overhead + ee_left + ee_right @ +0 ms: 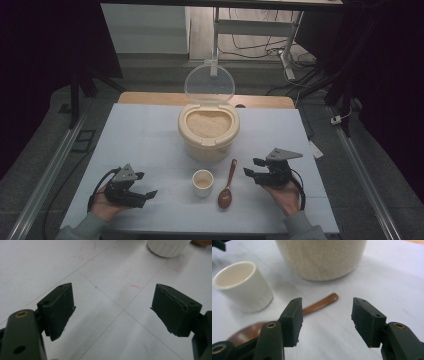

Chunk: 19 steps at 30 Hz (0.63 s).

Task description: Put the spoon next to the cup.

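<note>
A cream tub (208, 125) of pale grain stands mid-table with its clear lid (209, 82) hinged up. In front of it are a small white cup (202, 182) and a brown wooden spoon (227, 187) lying flat, bowl toward me. My right gripper (252, 166) hovers just right of the spoon, open and pointing left. In the right gripper view its jaws (327, 315) hold nothing; the spoon (319, 304), cup (244, 287) and tub (322, 257) lie beyond. My left gripper (146, 185) rests left of the cup, open (112, 307) over bare table.
The pale tabletop (150, 135) has thin grid lines and faint red marks. The cup's base (167, 247) sits ahead of the left jaws. Metal rails run along both sides of the table, and cables lie on the floor behind it.
</note>
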Motion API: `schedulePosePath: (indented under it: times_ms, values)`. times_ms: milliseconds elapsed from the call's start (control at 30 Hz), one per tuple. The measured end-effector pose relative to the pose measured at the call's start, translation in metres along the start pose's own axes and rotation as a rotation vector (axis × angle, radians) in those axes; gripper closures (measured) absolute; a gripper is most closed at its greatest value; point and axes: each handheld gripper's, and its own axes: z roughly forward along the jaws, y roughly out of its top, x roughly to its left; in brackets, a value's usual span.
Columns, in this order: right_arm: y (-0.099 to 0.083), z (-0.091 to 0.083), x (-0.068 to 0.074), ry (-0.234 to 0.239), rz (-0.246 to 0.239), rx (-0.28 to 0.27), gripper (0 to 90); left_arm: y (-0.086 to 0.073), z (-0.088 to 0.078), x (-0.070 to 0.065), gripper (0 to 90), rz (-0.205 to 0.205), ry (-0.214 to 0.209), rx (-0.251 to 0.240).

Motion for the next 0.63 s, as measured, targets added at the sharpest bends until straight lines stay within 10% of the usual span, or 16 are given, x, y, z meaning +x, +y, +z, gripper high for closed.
schedulePosePath:
  times_ms: [633]
  values:
    - [-0.030, -0.040, -0.006, 0.013, -0.070, -0.026, 43.0, 0.001, -0.002, 0.000, 17.8, -0.003, 0.016, -0.023]
